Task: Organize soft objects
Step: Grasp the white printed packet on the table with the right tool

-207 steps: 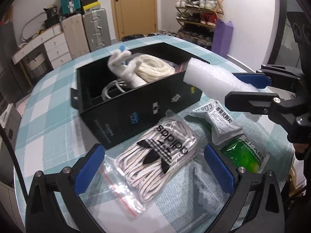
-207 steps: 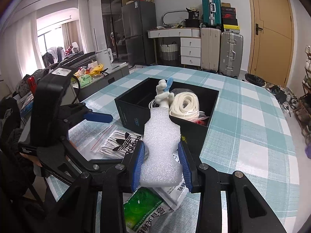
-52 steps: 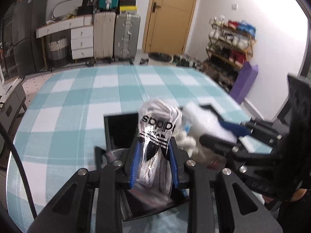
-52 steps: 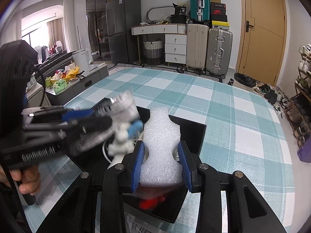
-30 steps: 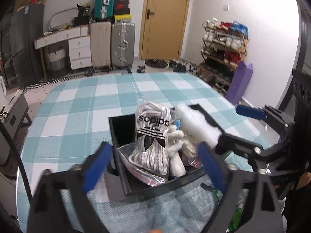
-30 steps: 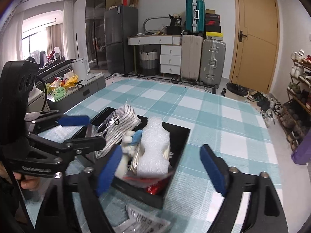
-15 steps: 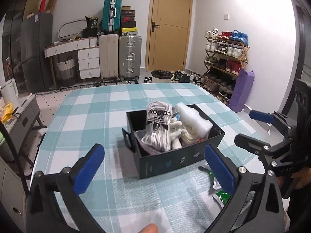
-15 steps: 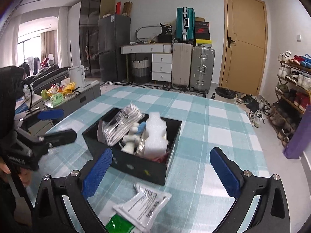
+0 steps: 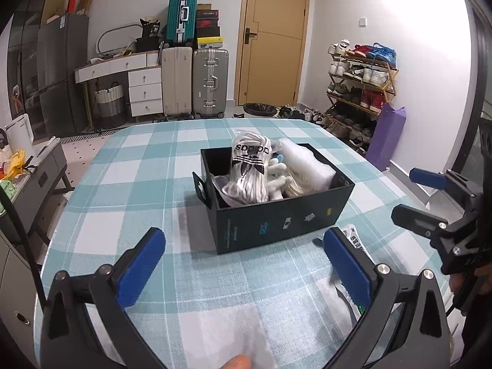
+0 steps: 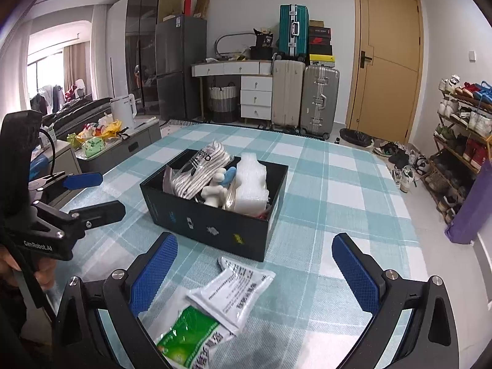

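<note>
A black box (image 9: 276,224) (image 10: 212,227) stands mid-table. In it are a bagged bundle of white laces (image 9: 249,169) (image 10: 196,175), a white foam piece (image 9: 307,166) (image 10: 250,184) and a white glove-like item (image 10: 215,192). A white sachet (image 10: 233,289) and a green sachet (image 10: 187,338) lie on the cloth in front of the box. My left gripper (image 9: 246,264) is open and empty, pulled back from the box. My right gripper (image 10: 255,273) is open and empty, above the sachets.
The table has a teal checked cloth (image 9: 138,169). Suitcases (image 10: 307,95), a drawer unit (image 10: 255,92) and a door (image 10: 384,70) stand behind it. A shoe rack (image 9: 359,86) and a purple bag (image 9: 384,138) are on the right. A low side table (image 10: 101,147) stands to the left.
Both grippers let go of the laces and the foam into the box, opened, and drew back from it. In the last half second they moved back a little more.
</note>
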Demonstrator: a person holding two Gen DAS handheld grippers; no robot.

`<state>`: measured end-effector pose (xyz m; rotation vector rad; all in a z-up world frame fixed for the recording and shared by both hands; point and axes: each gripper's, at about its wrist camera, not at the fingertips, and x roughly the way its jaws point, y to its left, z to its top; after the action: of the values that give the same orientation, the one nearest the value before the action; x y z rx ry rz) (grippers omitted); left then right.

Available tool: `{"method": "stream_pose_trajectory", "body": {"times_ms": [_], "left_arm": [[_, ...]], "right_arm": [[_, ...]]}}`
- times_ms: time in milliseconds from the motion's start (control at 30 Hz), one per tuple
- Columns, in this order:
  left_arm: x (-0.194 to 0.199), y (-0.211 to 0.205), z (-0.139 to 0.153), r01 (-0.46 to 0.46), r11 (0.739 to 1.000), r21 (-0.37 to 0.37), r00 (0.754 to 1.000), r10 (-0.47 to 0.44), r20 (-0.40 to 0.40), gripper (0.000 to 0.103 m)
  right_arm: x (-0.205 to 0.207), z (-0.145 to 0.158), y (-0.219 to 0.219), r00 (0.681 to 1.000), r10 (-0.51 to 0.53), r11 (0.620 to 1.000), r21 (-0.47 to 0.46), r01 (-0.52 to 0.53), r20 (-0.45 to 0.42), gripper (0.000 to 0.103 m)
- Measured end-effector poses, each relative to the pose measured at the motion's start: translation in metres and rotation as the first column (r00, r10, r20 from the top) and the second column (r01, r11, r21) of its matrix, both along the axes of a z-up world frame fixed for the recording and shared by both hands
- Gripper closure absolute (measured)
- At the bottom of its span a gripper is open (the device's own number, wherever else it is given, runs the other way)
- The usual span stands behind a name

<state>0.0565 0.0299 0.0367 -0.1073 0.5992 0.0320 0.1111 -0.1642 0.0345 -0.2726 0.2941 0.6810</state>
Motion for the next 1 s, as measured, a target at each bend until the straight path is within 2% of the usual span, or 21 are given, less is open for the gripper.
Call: {"method": "stream_pose_trajectory", "body": {"times_ms": [333, 533, 733, 1000], "left_arm": [[-0.003, -0.011, -0.003, 0.028, 0.999, 0.019, 1.000, -0.027, -0.013, 0.000], [0.000, -0.011, -0.010, 0.026, 0.999, 0.022, 0.999, -0.025, -0.034, 0.000], [0.004, -0.010, -0.017, 0.019, 0.999, 0.028, 0.998, -0.018, -0.052, 0.000], [0.005, -0.005, -0.018, 0.009, 1.000, 0.026, 0.998, -0.008, -0.057, 0.000]], "right_arm": [[-0.002, -0.007, -0.007, 1.000, 0.020, 0.998, -0.054, -0.021, -0.021, 0.001], [0.007, -0.017, -0.002, 0.998, 0.010, 0.997, -0.075, -0.015, -0.067, 0.001], [0.018, -0.028, 0.006, 0.989, 0.017, 0.998, -0.062, -0.027, -0.148, 0.001], [0.030, -0.041, 0.019, 0.974, -0.022, 0.997, -0.080, 0.004, -0.227, 0.001]]}}
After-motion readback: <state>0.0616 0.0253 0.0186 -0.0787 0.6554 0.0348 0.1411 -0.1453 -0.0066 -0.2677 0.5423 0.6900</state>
